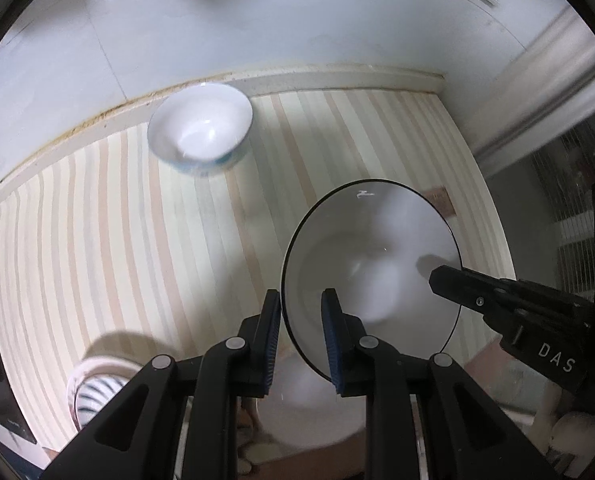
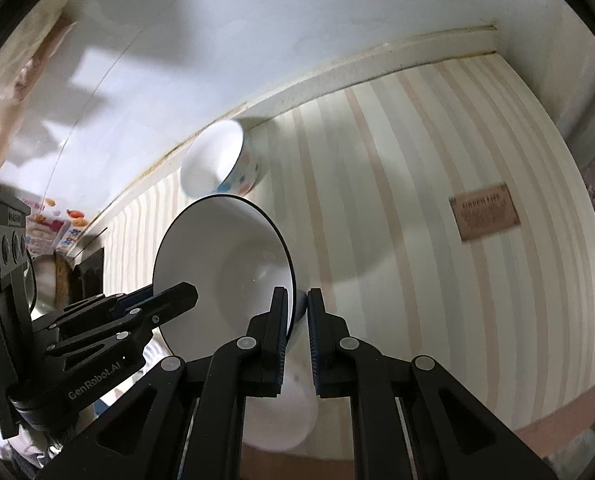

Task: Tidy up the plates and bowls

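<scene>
White dish with a thin dark rim, a plate or shallow bowl, held off the striped cloth by both grippers, tilted in both views. Left gripper: jaws closed on the dish's rim, one pad on each face. Right gripper: jaws clamped on the opposite rim, its tip reaching over the dish's inner face in the left wrist view. Small white bowl with coloured spots outside stands on the cloth beyond the dish, close to the wall. Brown label lies on the cloth, to the dish's right in the right wrist view. Striped bowl sits near the left gripper, partly hidden by its frame.
</scene>
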{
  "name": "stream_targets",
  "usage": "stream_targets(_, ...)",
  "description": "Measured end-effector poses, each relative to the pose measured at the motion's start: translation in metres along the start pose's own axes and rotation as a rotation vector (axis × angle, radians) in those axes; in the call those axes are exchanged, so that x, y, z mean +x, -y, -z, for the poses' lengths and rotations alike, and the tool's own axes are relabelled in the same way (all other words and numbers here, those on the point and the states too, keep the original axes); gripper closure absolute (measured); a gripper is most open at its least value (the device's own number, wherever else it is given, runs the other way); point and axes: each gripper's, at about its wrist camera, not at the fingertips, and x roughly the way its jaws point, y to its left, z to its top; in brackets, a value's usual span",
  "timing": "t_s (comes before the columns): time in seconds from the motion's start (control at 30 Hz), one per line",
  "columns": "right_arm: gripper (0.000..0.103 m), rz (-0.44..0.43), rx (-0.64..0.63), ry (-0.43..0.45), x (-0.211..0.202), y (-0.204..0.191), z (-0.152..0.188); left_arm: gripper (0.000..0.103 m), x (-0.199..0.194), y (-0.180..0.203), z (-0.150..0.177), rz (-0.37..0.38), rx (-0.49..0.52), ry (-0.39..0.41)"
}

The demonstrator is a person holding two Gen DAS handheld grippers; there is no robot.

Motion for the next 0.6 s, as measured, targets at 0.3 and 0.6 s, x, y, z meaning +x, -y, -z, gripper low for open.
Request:
stream_targets(0.3, 0.091, 0.014, -0.015, -0.052, -0.008, -0.013, 0.057, 0.084, 0.007, -0.010, 0.045, 0.014, 0.003, -0.073)
stream_targets(0.6, 0.091, 0.007, 0.013, -0.124, 0.017, -0.006, 0.093, 0.084, 0.024, -0.013, 0.066, -0.019, 0.016, -0.115)
